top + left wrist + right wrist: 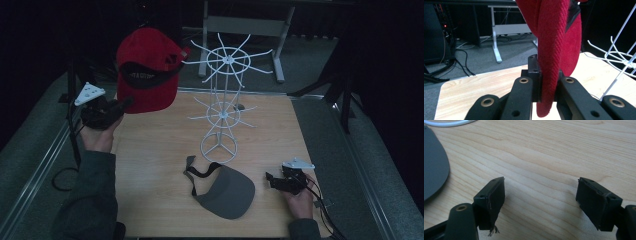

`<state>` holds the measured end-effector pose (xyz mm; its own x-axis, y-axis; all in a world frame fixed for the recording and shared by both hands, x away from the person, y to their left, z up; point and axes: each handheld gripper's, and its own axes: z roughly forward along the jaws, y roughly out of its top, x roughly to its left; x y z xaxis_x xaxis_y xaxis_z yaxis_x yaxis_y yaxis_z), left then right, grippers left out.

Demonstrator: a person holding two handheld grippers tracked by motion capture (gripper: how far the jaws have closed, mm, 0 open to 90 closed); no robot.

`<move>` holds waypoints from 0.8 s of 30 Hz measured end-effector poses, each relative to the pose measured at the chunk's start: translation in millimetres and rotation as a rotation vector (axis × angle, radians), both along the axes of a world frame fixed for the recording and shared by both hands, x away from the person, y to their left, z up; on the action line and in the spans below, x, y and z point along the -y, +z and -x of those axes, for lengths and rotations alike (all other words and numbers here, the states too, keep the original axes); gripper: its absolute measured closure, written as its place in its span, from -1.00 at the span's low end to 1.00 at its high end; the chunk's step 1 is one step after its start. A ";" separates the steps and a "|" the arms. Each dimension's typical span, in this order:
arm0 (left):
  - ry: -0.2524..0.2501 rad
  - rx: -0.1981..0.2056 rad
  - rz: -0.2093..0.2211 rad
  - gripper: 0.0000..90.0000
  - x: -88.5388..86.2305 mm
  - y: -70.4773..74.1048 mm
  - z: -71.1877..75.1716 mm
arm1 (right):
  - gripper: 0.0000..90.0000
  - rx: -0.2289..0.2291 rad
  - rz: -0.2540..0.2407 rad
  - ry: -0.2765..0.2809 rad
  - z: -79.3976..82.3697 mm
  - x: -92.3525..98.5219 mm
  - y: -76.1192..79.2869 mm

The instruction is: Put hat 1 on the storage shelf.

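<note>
Probably bound for the white rack (225,100) at two o'clock, the red cap (147,70) pinched by the left claw (120,106) should settle squarely over a prong, while the right claw (274,181) rests spread.

1. A white wire hat rack (223,107) is standing upright near the middle of the wooden table (165,145).
2. A grey table frame (243,30) is standing on the carpet beyond the table's far edge.
3. Black cables (464,58) are lying across the grey carpet (509,53) beside a white leg.
</note>
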<state>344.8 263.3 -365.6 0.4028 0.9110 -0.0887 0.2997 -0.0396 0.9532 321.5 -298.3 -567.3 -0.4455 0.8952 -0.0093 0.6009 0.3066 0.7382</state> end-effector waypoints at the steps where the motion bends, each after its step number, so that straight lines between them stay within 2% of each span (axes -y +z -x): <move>1: 0.000 -0.001 -0.002 0.91 0.3 1.2 -1.0 | -0.48 0.000 0.000 0.000 0.0 0.0 0.0; 12: 0.002 0.012 -0.002 0.91 5.6 8.9 -8.1 | -0.48 0.000 0.000 0.000 0.0 0.0 0.0; 24: -0.007 0.061 0.013 0.91 18.1 26.3 -11.9 | -0.48 0.000 0.000 0.000 0.0 0.0 0.0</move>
<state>356.6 245.3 -339.3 0.4143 0.9069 -0.0759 0.2411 -0.0289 0.9701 321.6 -298.3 -567.3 -0.4457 0.8951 -0.0089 0.6010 0.3066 0.7381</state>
